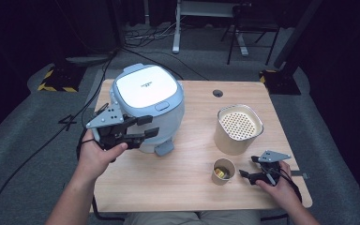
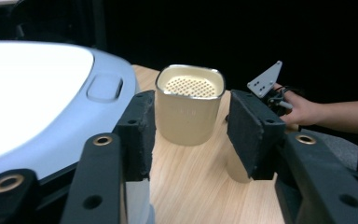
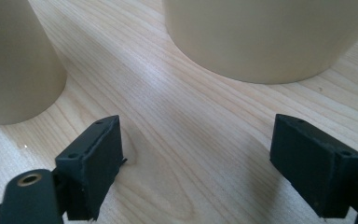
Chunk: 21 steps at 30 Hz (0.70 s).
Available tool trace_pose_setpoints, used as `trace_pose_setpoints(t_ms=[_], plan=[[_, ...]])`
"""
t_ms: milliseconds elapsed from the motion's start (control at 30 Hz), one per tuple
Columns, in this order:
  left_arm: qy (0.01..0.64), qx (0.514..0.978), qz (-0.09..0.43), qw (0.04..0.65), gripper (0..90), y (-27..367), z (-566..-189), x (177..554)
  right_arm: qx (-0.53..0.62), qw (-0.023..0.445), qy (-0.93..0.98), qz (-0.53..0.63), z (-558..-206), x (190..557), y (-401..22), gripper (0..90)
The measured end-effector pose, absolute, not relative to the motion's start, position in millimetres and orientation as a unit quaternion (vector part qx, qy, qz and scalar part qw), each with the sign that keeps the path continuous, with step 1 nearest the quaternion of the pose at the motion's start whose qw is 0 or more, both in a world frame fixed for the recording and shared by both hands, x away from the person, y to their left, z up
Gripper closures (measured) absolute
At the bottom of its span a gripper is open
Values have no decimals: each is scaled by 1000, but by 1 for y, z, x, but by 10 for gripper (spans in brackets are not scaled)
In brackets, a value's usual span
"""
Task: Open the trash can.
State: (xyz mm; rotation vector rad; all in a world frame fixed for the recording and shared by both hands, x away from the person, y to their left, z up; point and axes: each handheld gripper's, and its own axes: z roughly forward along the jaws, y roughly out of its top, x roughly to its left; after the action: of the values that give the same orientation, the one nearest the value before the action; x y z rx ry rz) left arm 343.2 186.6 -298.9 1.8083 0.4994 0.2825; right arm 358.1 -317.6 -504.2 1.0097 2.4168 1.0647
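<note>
High view: the left gripper (image 1: 138,128) hangs against the front face of the rice cooker (image 1: 147,107), which stands lid-down at the rear left of the table (image 1: 178,183). Its jaws stand spread, with nothing between them. I judge the cooker heavy, rigid and smooth-skinned (a pinch on the rounded body would likely slide); the latch button (image 1: 161,106) at the lid's front edge looks the sensible contact point. The right gripper (image 1: 253,175) rests low on the table at the right, just beside the small cup (image 1: 223,170), with the perforated basket (image 1: 238,129) behind it. The cup appears light and easily tipped.

Left gripper view: the jaws are parted wide, pads bare and clasping nothing. The cooker lid (image 2: 37,93) sits at the left, the left-hand jaw close to the cooker's side (contact cannot be confirmed). The basket (image 2: 190,105) shows between the jaws, well beyond them.

Right gripper view: the jaws are spread far apart over bare wood, gripping nothing. The cup wall (image 3: 14,60) stands at the left, the basket base (image 3: 270,37) ahead; neither is touched.
</note>
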Motion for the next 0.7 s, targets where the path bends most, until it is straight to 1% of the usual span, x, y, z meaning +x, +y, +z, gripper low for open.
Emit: trace_pose_setpoints(t_ms=[133,367,433,467,500,567,700], plan=[[217,787,138,560,620,186,-287,352,353,157,844,372,-504,358,-318,171],[224,778,120,575,747,184,-277,375,353,157,844,372,-504,358,-318,171],[227,776,115,577,825,184,-277,378,353,157,844,372,-504,358,-318,171],[237,774,104,579,860,184,-278,384,353,157,844,371,-504,358,-318,170],[239,773,101,580,878,184,-278,388,353,157,844,372,-504,358,-318,171],[241,772,95,581,896,182,-280,392,353,157,844,371,-504,358,-318,171],[241,775,94,577,900,177,-284,399,352,157,844,372,-504,358,-318,171]])
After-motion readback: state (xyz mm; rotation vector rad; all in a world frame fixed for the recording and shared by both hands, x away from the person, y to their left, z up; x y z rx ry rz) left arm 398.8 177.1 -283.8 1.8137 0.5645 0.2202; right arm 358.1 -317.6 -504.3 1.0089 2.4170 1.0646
